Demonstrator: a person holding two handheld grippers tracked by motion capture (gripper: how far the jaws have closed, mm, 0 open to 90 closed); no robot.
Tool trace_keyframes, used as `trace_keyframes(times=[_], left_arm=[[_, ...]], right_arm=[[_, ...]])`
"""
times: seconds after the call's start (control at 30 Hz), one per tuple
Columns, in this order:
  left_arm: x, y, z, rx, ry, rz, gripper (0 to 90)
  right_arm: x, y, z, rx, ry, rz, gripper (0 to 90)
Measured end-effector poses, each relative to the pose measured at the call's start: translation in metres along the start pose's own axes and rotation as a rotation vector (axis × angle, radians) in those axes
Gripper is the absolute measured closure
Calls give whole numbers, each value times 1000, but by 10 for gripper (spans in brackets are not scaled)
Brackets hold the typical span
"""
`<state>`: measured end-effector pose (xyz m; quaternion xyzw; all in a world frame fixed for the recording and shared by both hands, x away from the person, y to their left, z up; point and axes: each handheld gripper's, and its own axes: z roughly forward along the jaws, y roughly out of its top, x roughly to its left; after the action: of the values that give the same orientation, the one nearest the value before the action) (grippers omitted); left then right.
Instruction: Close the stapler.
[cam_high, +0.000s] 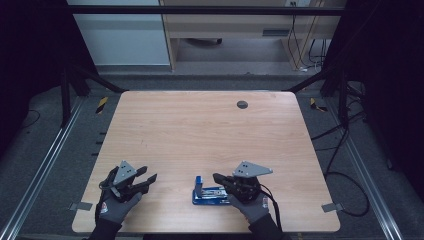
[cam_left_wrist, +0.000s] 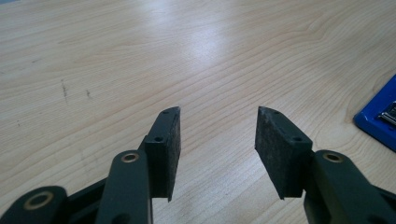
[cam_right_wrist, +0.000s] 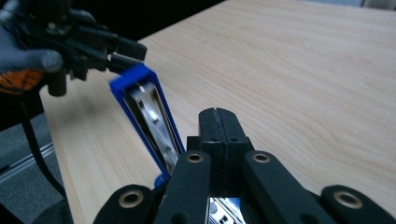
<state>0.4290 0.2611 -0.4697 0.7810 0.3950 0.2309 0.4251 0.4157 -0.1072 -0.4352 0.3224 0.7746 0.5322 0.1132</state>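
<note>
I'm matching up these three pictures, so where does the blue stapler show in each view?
High view: the blue stapler lies near the table's front edge, right of centre, beside the right tongs.
Left gripper view: only its blue corner shows at the right edge.
Right gripper view: it stands swung open, left of the shut tongs.
Shared landmark: the pale wooden tabletop.
</note>
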Motion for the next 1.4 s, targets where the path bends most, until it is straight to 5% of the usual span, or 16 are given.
trace_keyframes(times=[0.47, 0.87, 1.4], left_arm=[[-1, -3, 2, 6, 7, -5, 495], [0, -4, 1, 3, 16, -7, 482], [-1, -4, 0, 1, 14, 4, 482]], right_arm=[[22, 34, -1, -61, 47, -38, 900], [45, 39, 22, 24, 87, -104, 900], [14, 13, -4, 59, 12, -61, 900]])
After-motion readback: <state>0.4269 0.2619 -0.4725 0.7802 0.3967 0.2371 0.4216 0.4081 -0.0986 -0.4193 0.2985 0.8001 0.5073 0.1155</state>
